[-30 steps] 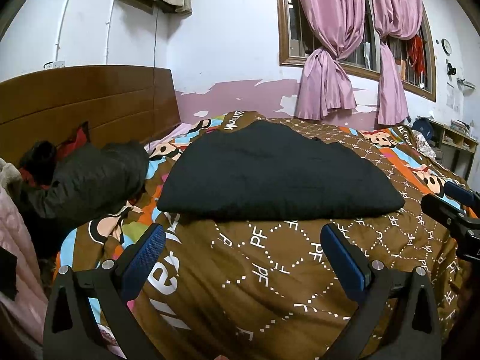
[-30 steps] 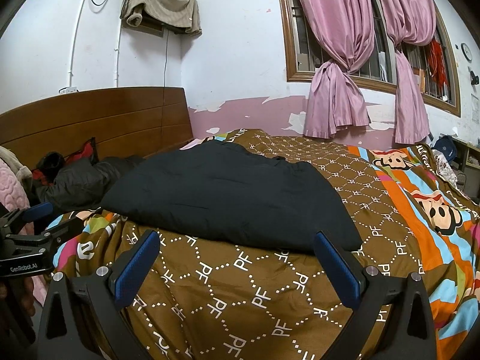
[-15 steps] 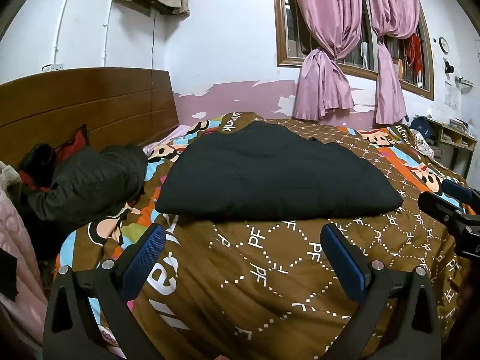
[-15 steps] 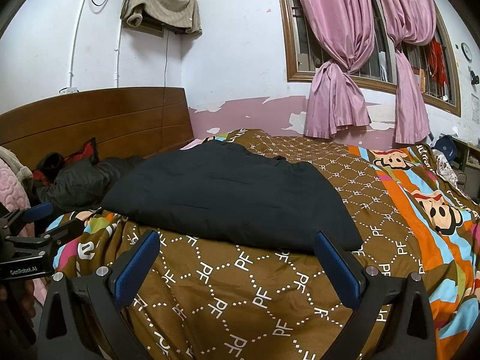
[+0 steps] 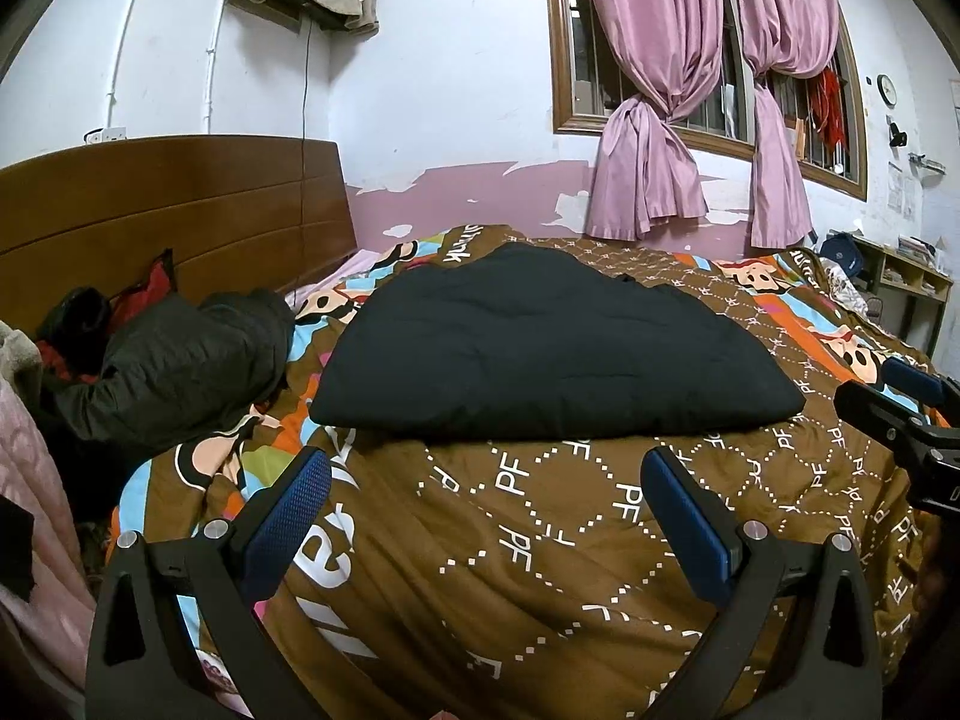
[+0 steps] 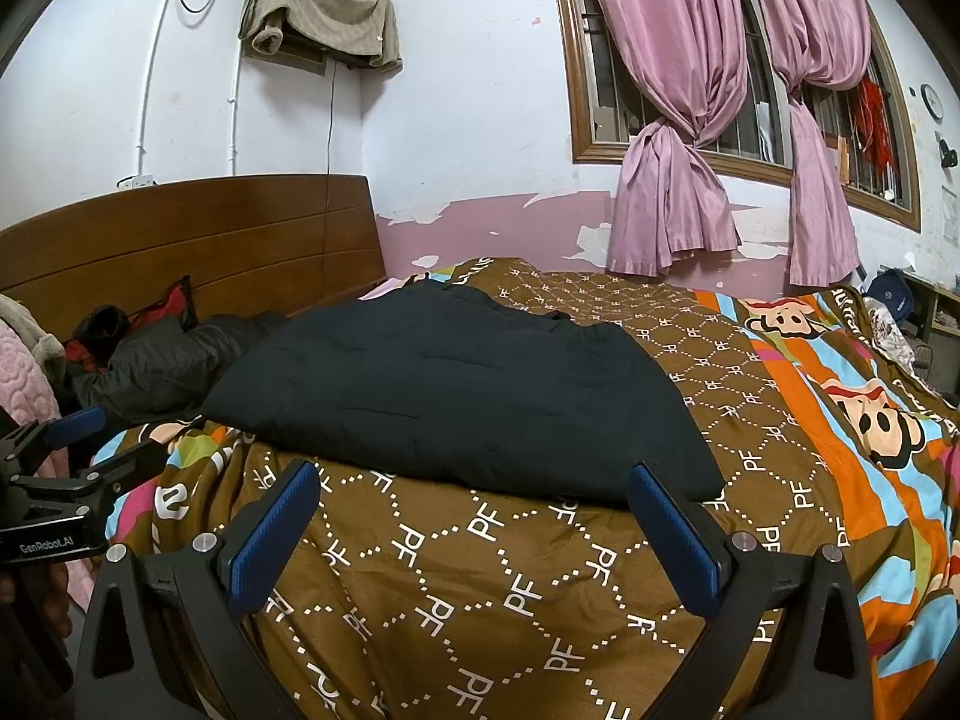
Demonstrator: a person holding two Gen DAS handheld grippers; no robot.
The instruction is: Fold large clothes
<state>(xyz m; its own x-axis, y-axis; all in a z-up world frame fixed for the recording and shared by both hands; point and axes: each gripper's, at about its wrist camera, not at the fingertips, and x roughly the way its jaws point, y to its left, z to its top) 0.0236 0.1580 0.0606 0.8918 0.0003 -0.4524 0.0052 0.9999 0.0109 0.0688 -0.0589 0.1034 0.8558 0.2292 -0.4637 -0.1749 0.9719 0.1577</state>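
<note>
A folded black garment (image 5: 540, 348) is laid on a patterned quilt (image 5: 540, 540); both the left gripper (image 5: 486, 510) and the right gripper (image 6: 474, 516) are held wide apart, empty.

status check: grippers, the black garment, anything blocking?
Left gripper and right gripper open, empty, short of the bed. Black garment flat on quilt, untouched. Dark jacket beside it, clear.
</note>
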